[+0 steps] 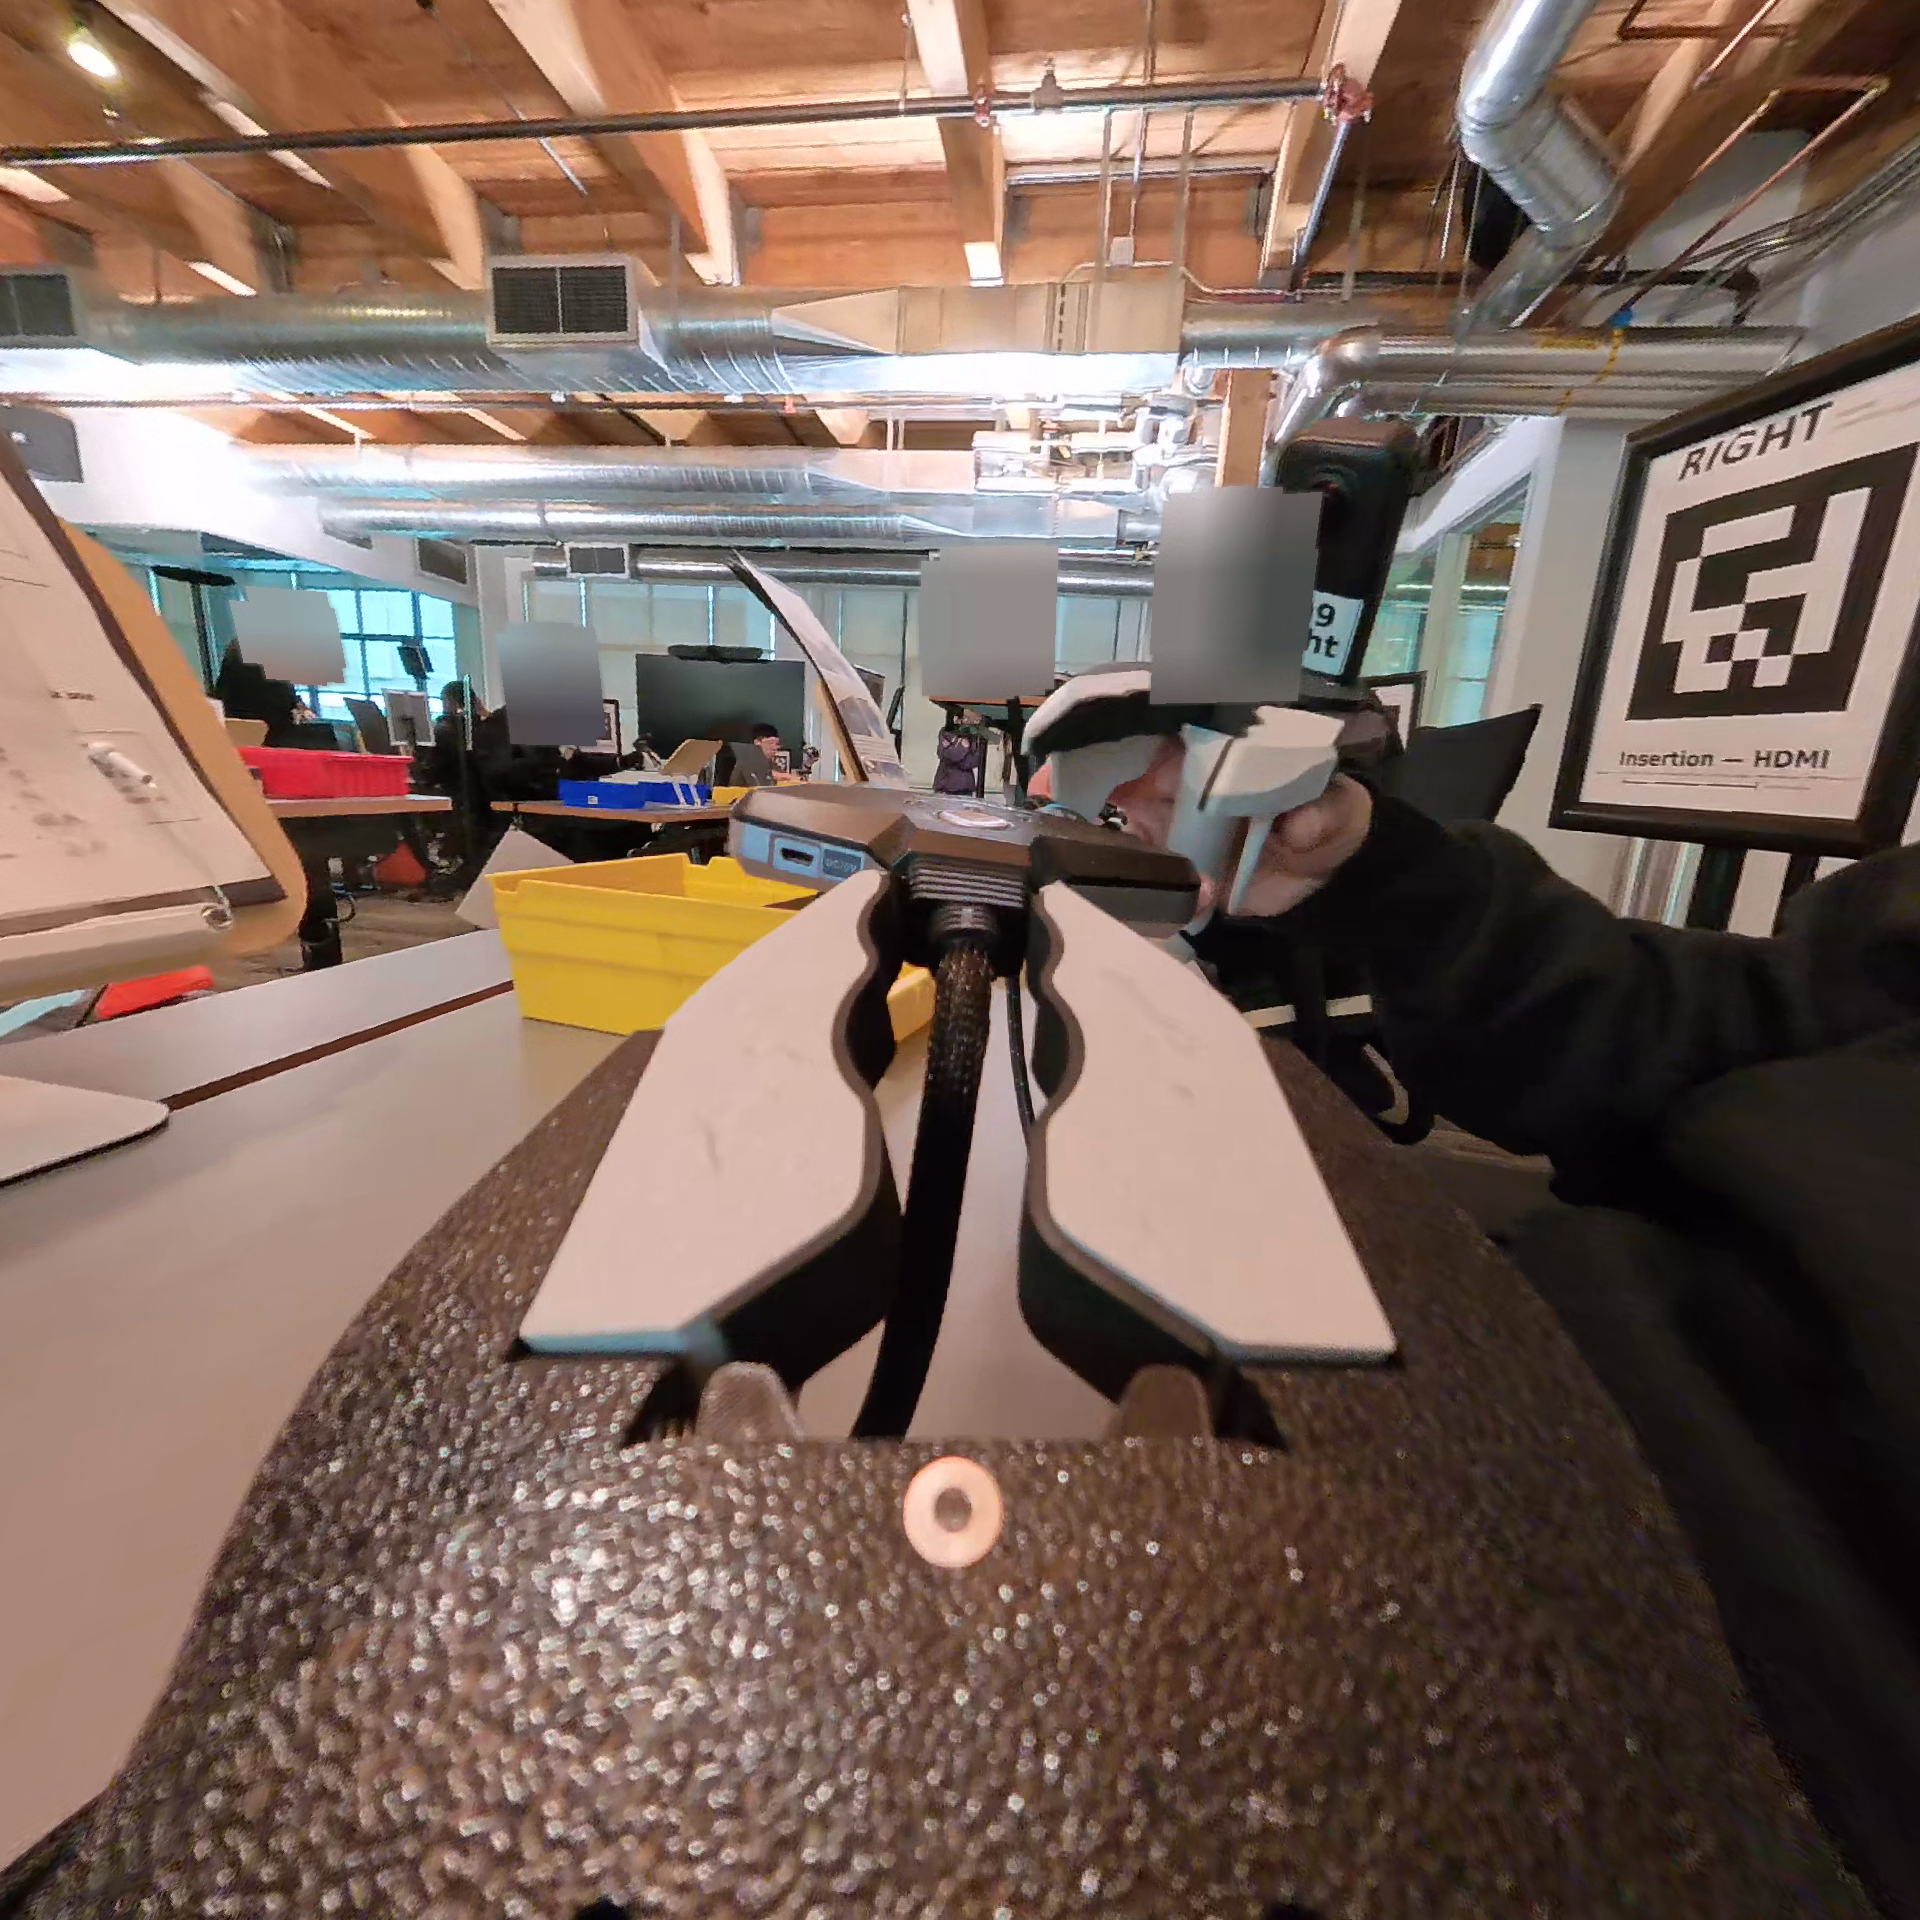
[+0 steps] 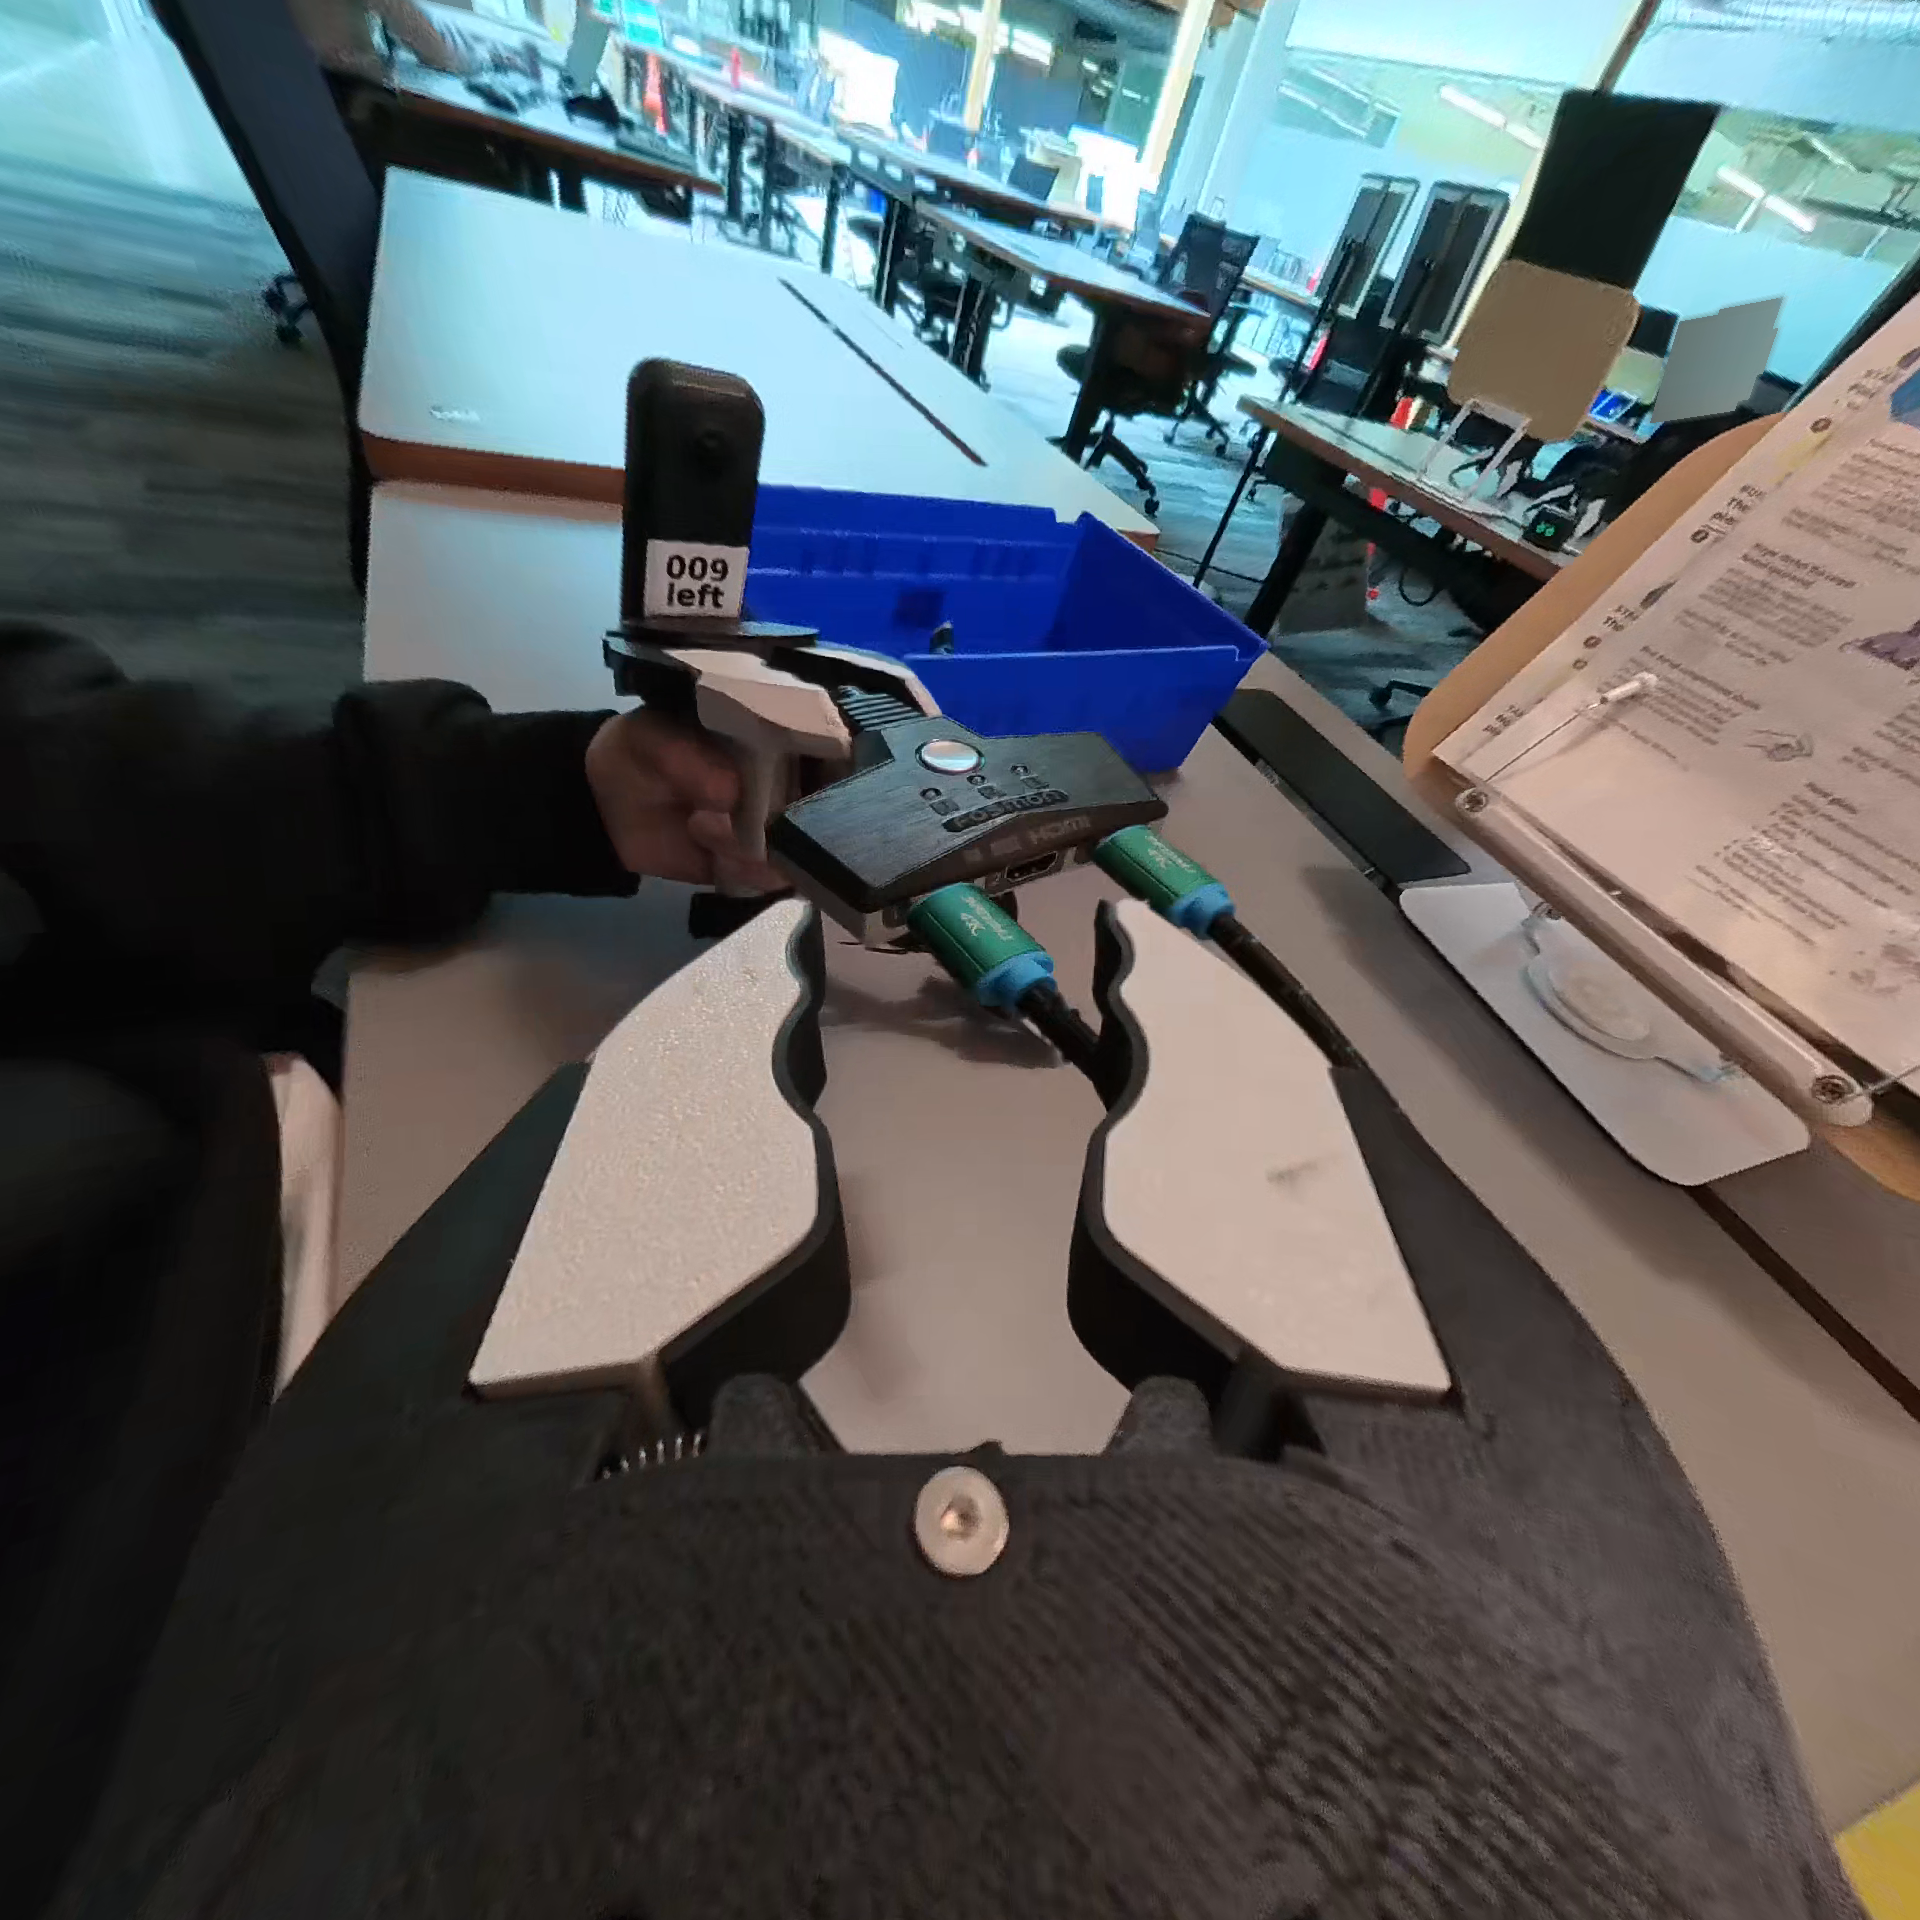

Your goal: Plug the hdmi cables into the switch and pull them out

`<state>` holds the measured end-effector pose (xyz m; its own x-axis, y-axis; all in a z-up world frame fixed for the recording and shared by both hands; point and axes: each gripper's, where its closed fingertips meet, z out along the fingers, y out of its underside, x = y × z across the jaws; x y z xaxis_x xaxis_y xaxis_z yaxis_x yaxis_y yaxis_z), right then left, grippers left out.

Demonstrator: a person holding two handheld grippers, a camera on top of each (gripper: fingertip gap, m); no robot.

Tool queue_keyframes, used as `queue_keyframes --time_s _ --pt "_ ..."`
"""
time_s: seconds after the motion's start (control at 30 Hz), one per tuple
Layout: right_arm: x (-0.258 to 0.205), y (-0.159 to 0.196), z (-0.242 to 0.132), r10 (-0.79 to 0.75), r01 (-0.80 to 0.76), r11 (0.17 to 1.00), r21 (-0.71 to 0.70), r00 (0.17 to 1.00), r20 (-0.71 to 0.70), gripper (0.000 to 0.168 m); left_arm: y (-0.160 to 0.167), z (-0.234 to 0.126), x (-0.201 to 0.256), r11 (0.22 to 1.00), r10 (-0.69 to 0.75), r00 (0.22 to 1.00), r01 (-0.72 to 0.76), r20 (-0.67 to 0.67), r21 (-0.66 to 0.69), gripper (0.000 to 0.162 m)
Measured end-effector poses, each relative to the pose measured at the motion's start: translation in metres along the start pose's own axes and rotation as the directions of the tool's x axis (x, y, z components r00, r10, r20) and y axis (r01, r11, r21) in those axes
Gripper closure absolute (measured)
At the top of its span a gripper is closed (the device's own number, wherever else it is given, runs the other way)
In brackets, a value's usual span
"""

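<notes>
The black HDMI switch (image 2: 935, 805) is held just above the grey table (image 2: 966, 1226). My left gripper (image 1: 961, 896) is shut on the ribbed collar where the switch's braided cable (image 1: 951, 1091) leaves it. It also shows in the right wrist view (image 2: 862, 707). Two green HDMI plugs sit in the switch's near side, one on the left (image 2: 977, 935) and one on the right (image 2: 1158, 873). The port between them (image 2: 1029, 864) is empty. My right gripper (image 2: 956, 940) is open, with the left plug just ahead between its fingertips, untouched.
A blue bin (image 2: 1039, 623) stands behind the switch, and a yellow bin (image 1: 623, 935) shows in the left wrist view. A document stand (image 2: 1714, 727) stands at the table's right. A framed marker sign (image 1: 1766, 603) stands behind the right hand.
</notes>
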<state>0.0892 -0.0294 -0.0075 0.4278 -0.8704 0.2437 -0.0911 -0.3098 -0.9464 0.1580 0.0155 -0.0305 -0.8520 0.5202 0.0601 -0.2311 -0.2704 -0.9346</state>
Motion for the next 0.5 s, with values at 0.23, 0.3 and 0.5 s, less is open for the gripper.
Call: queue_keyframes --time_s 0.23,0.3,0.5 --pt "0.002 -0.011 0.007 -0.153 0.154 0.988 -0.003 0.985 0.076 0.135 0.003 0.001 -0.007 0.999 0.034 0.999 -0.034 -0.003 -0.032 0.140" --pt "0.006 0.000 0.012 -0.193 0.202 0.977 -0.070 0.974 0.119 0.132 0.005 0.002 -0.008 0.998 0.038 0.999 -0.038 -0.006 -0.044 0.140" --pt "0.004 0.041 0.028 -0.061 0.119 0.976 -0.184 0.954 0.295 0.138 0.015 0.002 -0.007 0.997 0.053 0.999 -0.053 -0.007 -0.061 0.140"
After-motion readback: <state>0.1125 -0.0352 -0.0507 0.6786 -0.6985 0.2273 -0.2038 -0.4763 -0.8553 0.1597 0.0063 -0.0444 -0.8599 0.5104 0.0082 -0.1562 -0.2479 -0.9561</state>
